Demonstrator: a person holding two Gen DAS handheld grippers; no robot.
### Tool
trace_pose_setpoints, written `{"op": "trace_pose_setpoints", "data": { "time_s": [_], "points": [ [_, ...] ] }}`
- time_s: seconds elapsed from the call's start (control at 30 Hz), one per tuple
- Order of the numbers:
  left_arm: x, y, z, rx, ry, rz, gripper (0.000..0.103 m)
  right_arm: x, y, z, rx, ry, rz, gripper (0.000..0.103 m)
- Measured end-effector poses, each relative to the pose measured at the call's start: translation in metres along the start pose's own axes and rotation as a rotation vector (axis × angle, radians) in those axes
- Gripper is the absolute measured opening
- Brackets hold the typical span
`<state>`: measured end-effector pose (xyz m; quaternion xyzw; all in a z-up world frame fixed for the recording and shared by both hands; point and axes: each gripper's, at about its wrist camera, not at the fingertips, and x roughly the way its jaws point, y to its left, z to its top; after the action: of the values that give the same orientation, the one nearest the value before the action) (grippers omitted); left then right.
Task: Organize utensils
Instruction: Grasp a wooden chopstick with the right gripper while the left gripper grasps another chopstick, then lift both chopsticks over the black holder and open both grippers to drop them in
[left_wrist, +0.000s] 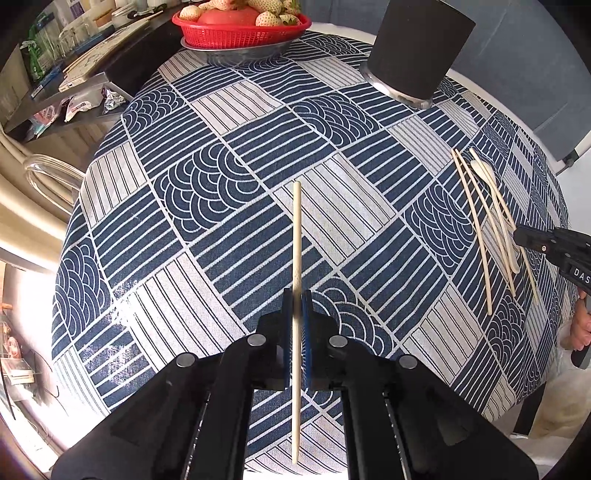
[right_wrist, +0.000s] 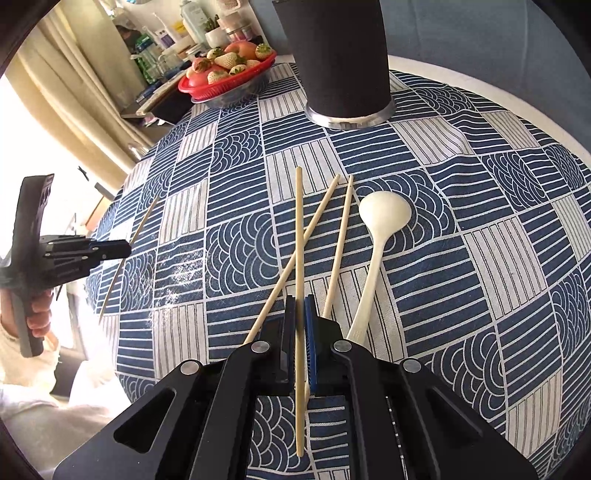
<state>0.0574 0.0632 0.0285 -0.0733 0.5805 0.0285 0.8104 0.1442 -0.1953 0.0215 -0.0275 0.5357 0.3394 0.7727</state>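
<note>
Nearest each lens, a claw pinched one pale chopstick: left claw (left_wrist: 296, 310) on its chopstick (left_wrist: 296, 236), right claw (right_wrist: 300, 314) on another (right_wrist: 299, 236). Two chopsticks (right_wrist: 314, 236) and a cream spoon (right_wrist: 380, 229) lay loose on the table (right_wrist: 461, 258). Beyond, the dark cup (right_wrist: 343, 55) appeared to hold nothing yet; sorting barely begun.

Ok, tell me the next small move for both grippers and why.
Probably carry both toward the dark cup. The left gripper and right gripper are each shut on a chopstick, while the cup stands upright at the table's far side, apparently the holder.
</note>
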Motion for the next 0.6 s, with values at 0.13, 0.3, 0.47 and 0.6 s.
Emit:
{"op": "trace_pose_setpoints", "data": {
  "time_s": [0.13, 0.3, 0.47, 0.6],
  "points": [
    [-0.009, -0.003, 0.011, 0.029, -0.049, -0.004, 0.005, -0.009, 0.000, 0.003, 0.038, -0.050, 0.030, 0.005],
    [-0.029, -0.017, 0.026, 0.101, -0.178, 0.003, 0.005, -0.027, 0.002, 0.006, 0.064, -0.135, 0.023, 0.005],
    [-0.038, -0.031, 0.039, 0.150, -0.287, -0.071, 0.005, -0.045, 0.004, 0.007, 0.106, -0.271, 0.009, 0.005],
    [-0.042, -0.038, 0.049, 0.183, -0.369, -0.090, 0.005, -0.062, 0.007, 0.004, 0.114, -0.416, 0.008, 0.005]
  ]
}}
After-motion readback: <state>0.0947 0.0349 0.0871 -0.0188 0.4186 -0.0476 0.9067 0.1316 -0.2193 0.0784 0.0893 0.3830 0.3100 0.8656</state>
